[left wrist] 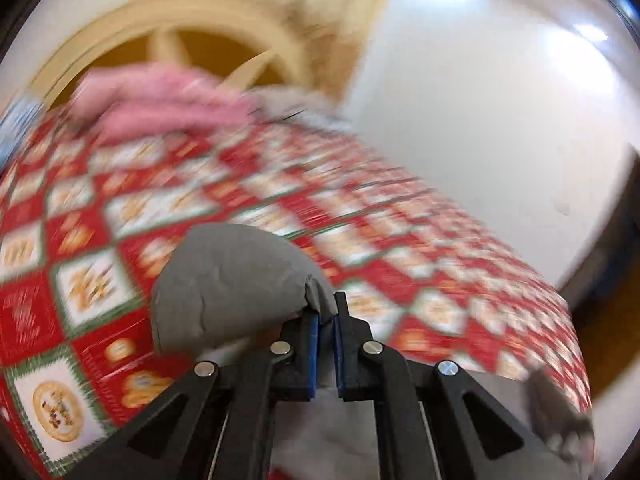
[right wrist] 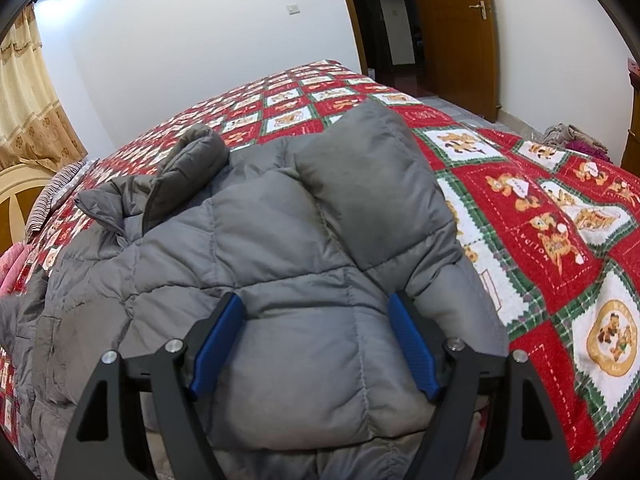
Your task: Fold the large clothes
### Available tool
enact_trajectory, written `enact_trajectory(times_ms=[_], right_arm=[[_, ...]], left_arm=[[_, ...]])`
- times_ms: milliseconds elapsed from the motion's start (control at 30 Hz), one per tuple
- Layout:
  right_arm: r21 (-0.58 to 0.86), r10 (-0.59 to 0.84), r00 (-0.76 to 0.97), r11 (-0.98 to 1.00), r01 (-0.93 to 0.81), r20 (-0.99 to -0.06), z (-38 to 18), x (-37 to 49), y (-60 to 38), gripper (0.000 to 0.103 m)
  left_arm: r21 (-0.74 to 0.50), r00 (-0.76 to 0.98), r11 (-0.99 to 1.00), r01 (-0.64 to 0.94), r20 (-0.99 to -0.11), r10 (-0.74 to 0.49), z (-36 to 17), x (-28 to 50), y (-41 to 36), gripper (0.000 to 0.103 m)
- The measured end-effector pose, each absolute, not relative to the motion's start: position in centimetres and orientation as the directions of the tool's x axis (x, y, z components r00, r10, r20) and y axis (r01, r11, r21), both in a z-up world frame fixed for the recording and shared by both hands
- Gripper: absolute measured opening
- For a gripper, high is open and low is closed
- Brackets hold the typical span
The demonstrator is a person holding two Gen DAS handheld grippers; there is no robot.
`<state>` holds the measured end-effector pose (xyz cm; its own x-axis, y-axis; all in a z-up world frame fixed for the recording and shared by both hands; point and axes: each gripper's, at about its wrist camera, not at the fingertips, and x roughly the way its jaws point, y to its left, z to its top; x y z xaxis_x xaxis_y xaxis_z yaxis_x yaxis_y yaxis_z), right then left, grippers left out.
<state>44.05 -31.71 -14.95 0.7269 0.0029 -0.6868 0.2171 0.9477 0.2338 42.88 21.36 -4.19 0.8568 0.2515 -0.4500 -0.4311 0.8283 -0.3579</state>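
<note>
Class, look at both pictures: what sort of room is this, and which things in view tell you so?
Most likely a bedroom in a home. A wide bed with a red patchwork quilt fills the room, a curtain hangs at one side, and a wooden door stands beyond the bed.
</note>
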Motion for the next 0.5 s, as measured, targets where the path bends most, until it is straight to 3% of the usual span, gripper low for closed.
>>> enact_trajectory(times_ms=[133,233,367,500], right_arm=[[0.240,0.007,0.729,0.946,0.217,-0.685,-14.9,44.0,-31.8,0.078],[0.246,0.011,0.731,0.945,0.216,-0.683,-14.9,44.0,-31.8,0.078],[0.256,0.017,0.733,0.942,0.215,-0.680,-14.9,43.9,-32.0,0.078],[0.276,0.030,0.738,0.937,0.213,-0.674,-14.9,43.9,-32.2,0.078]], left_arm=[[-0.251,0.948,0.956,-0.152,-0.311,0.069,0.1,41.4,11.5,0.005],[-0.178,0.952,0.979,0.095,-0.270,-0.142,1.1,39.6,3.0,0.005],[-0.102,0.884,0.942,0.319,-0.325,-0.335,-1.4,38.1,-6.1,0.005],[-0.063,0.777,0.910,0.411,-0.498,-0.385,-6.6,38.3,-11.3,0.006]])
